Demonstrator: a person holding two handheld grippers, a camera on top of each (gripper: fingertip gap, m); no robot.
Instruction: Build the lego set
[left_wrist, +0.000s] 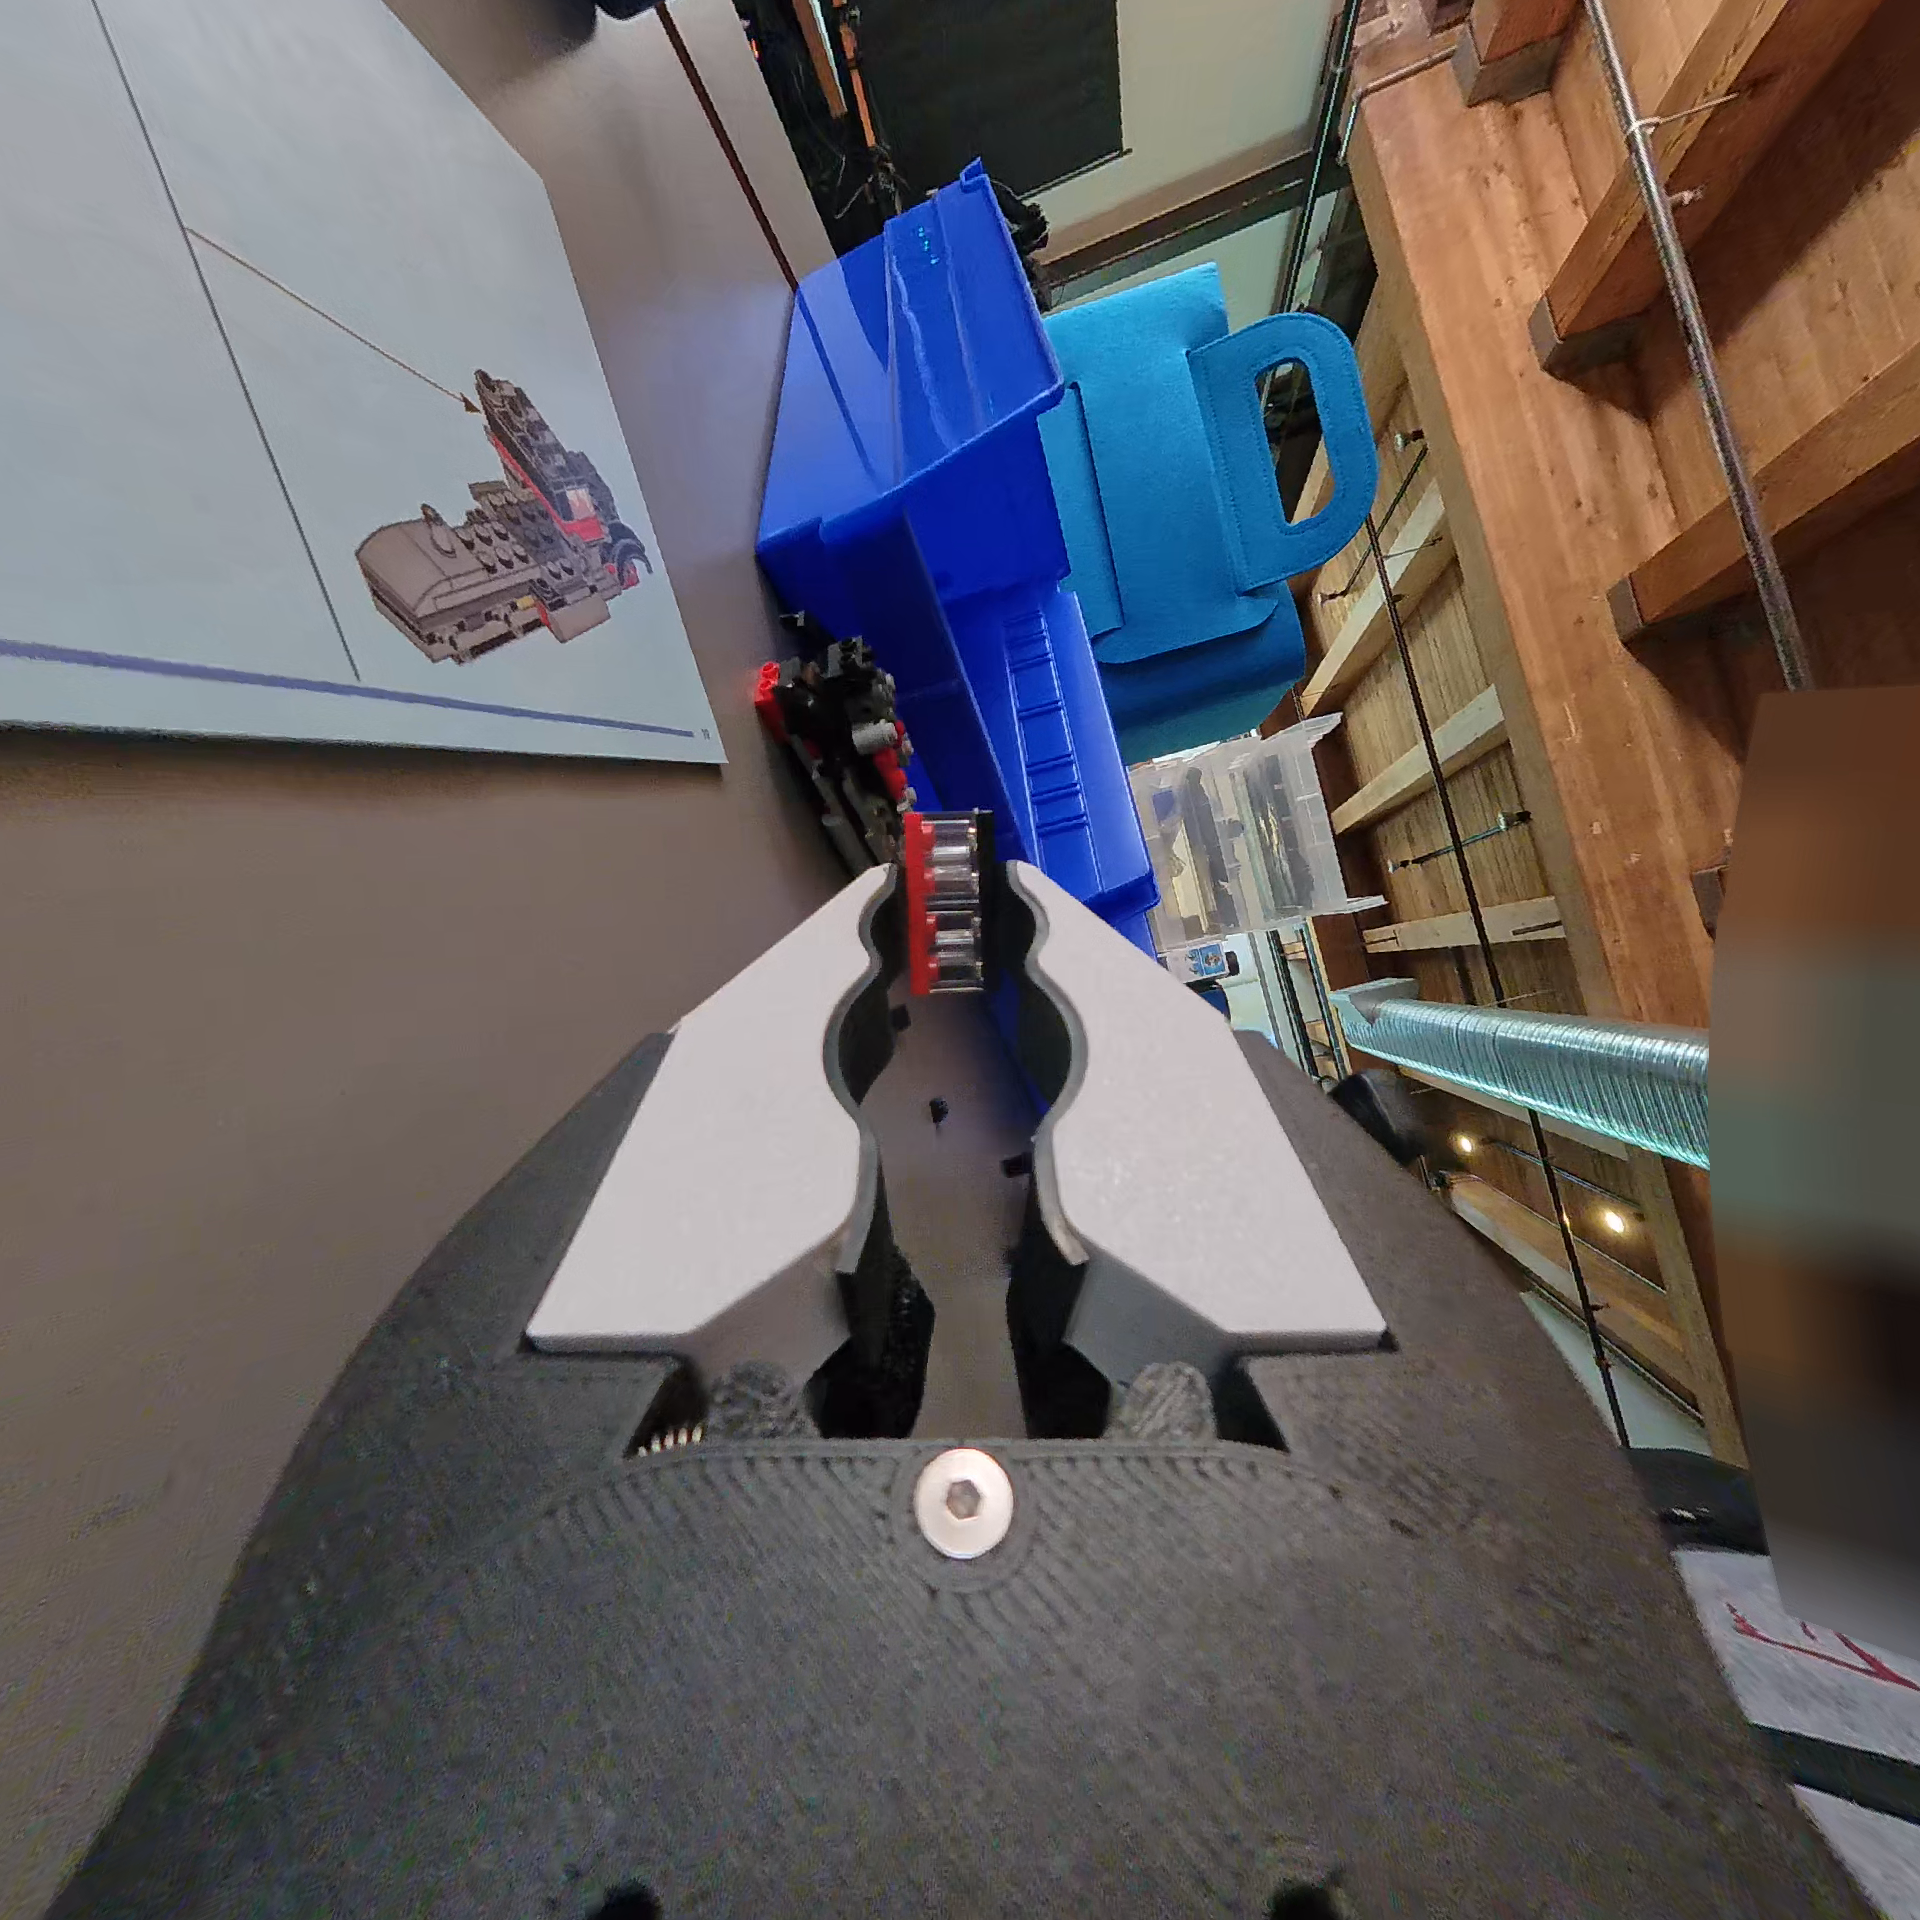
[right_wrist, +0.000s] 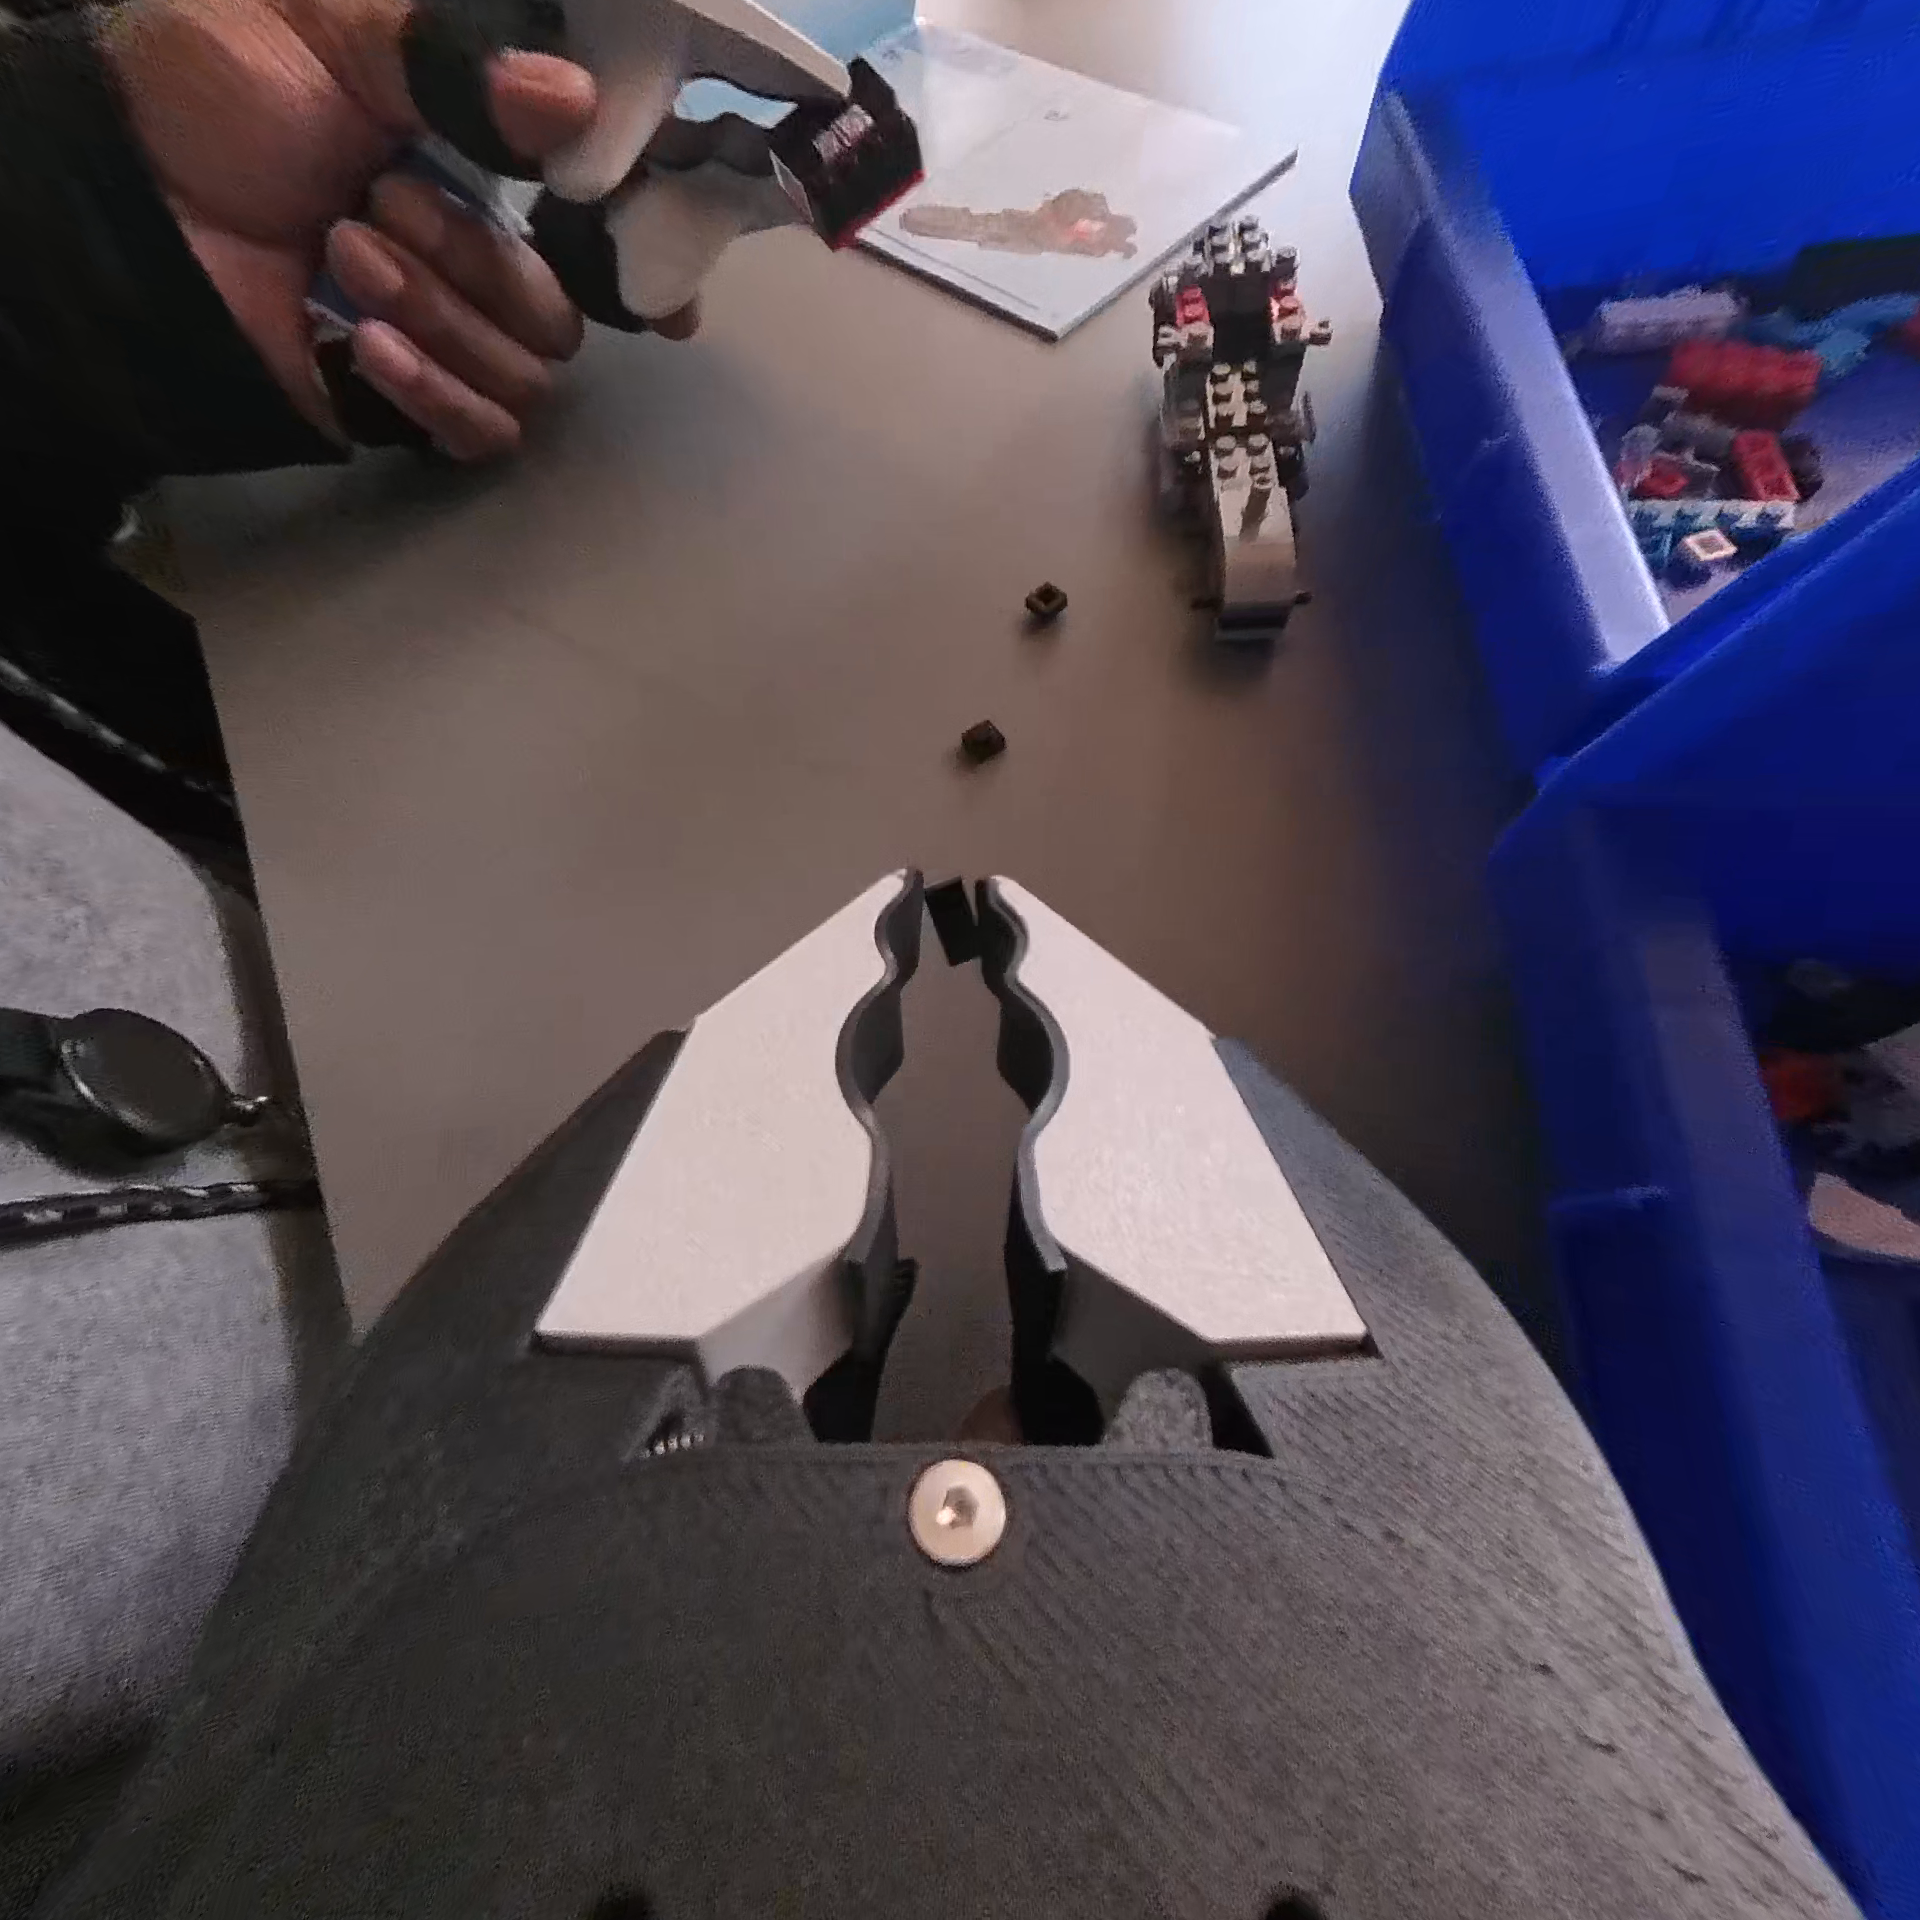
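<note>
Two pieces are held at once: the left gripper (left_wrist: 948, 883) is clamped on a small red, clear and black brick stack (left_wrist: 948, 906), and the right gripper (right_wrist: 948, 881) pinches a tiny black square piece (right_wrist: 954, 921). Seen from the right wrist, the stack (right_wrist: 857, 161) hangs up and to the left, well apart, above the grey table (right_wrist: 623, 623). The half-built grey and red model (right_wrist: 1236, 436) lies ahead-right beside the blue plastic bin (right_wrist: 1475, 416), its long axis pointing away, nearer the right gripper.

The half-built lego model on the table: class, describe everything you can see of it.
The half-built model is a long, narrow assembly of grey and black studded bricks with a few red ones near its far end. It lies flat on the grey table, beside the blue bin, near the instruction booklet. No gripper touches it.
</note>
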